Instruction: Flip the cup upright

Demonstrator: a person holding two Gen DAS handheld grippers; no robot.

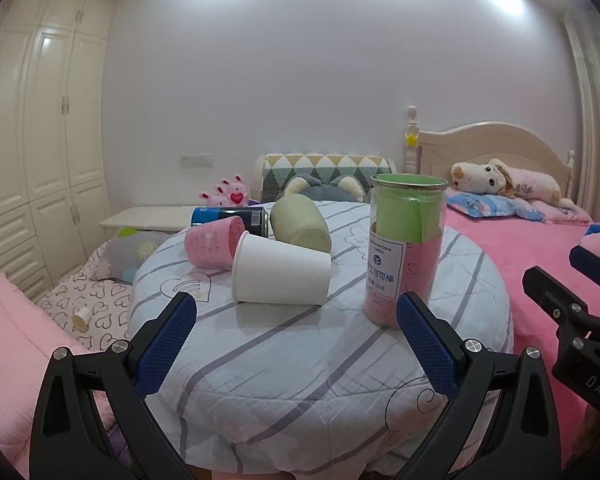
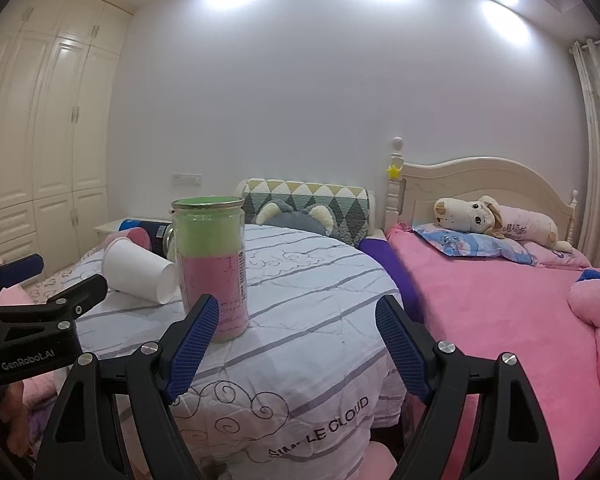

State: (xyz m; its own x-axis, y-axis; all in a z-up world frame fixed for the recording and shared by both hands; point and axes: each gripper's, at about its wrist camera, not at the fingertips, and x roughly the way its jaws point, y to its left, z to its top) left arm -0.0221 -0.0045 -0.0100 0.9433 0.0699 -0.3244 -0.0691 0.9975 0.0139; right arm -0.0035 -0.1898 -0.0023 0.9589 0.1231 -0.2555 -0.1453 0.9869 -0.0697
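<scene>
A white paper cup lies on its side on the round cloth-covered table, mouth to the left; it also shows in the right wrist view. A pink cup, a green cup and a dark blue can also lie on their sides behind it. A clear canister with green and pink paper stands upright; it also shows in the right wrist view. My left gripper is open and empty, just in front of the white cup. My right gripper is open and empty, right of the canister.
A bed with a pink blanket and a plush dog lies to the right. A cushioned chair back stands behind the table. Wardrobes line the left wall. The right gripper's body shows at the left view's right edge.
</scene>
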